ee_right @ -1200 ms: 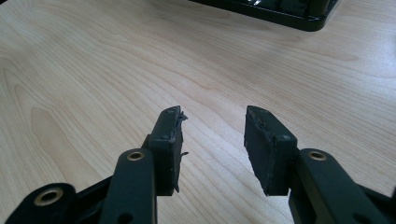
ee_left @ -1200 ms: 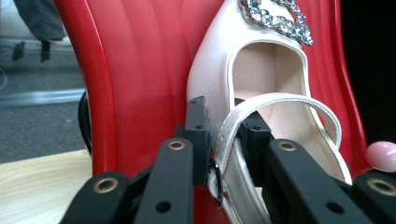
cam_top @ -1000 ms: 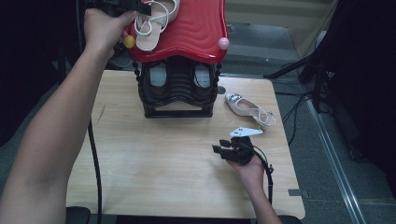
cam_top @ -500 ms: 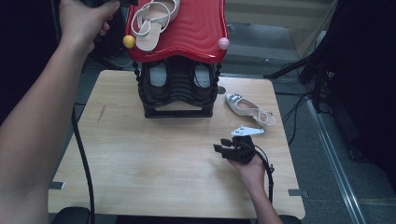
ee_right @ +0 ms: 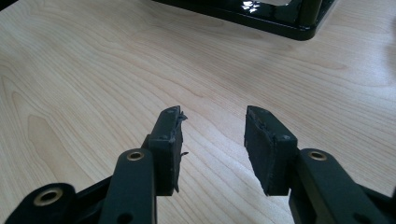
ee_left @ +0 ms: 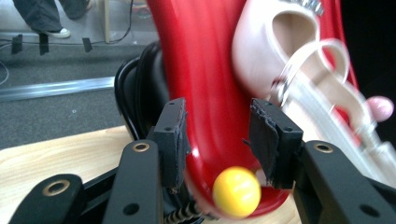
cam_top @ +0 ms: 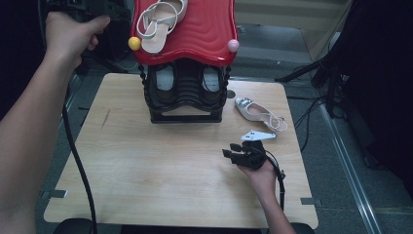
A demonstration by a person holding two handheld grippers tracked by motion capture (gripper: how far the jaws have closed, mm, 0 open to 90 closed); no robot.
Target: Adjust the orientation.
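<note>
While the left gripper [ee_left: 214,140] is backing off the red top shelf [cam_top: 204,34] of the shoe rack, its jaws have just been opening and are standing wide, with nothing pinched between the pads; through the gap in the left gripper view I am seeing the shelf's red edge and its yellow knob [ee_left: 236,191]. One beige strappy sandal [cam_top: 158,22] is lying on that red shelf, just behind the yellow knob, so to my eye the placing of this shoe is finishing and the left hand [cam_top: 70,34] is clearing away beside the rack's left corner. The matching sandal [cam_top: 259,113] is lying on the wooden table [cam_top: 146,180], to the right of the rack's black lower frame [cam_top: 185,95] and apart from it. The right gripper [ee_right: 212,130] is resting low over the table in front of the rack, near that second sandal, jaws spread and gripping nothing. Next, I would judge, someone is needing to pick up the second sandal by its side or strap and carry it onto the rack beside its mate, taking care not to nudge the first one off the curved shelf.
</note>
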